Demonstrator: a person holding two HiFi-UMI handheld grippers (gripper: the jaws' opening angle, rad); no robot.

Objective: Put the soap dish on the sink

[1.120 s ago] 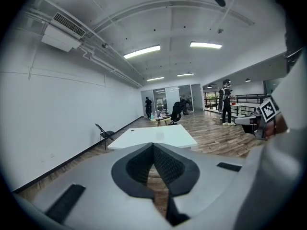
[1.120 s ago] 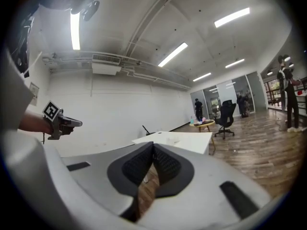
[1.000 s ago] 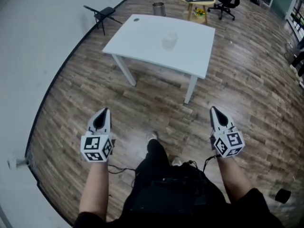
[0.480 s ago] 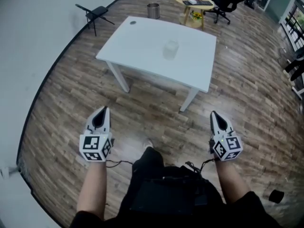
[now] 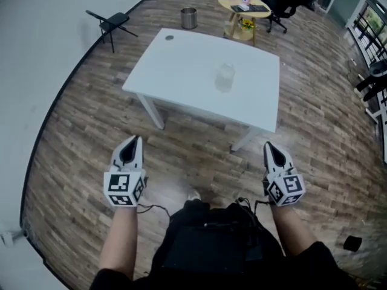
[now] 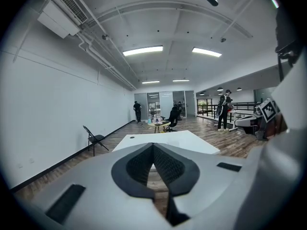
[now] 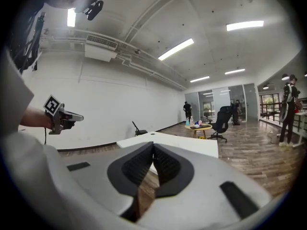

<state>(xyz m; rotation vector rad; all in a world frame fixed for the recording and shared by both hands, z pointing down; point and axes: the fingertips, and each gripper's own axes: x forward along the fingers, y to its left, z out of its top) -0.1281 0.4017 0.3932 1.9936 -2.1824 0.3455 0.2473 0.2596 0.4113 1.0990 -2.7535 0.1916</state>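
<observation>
A small clear object (image 5: 225, 76), too blurred to name, sits on the white table (image 5: 181, 71) ahead of me. My left gripper (image 5: 133, 140) is held out over the wood floor, short of the table's near edge; its jaws meet at the tips with nothing between them. My right gripper (image 5: 268, 145) is level with it on the other side, also shut and empty. In the left gripper view the left gripper (image 6: 153, 145) points at the table (image 6: 163, 140). The right gripper (image 7: 153, 145) points at the same table (image 7: 168, 142) in its own view.
A folding chair (image 5: 109, 22) stands by the curved wall at the left. Beyond the table are a metal bin (image 5: 189, 18), a round yellow table (image 5: 243, 5) with bottles and an office chair (image 5: 278, 5). People stand far off (image 6: 224, 109).
I have walked toward the white table with both grippers held out; the table has come nearer and sits lower in the head view. Both grippers stay shut.
</observation>
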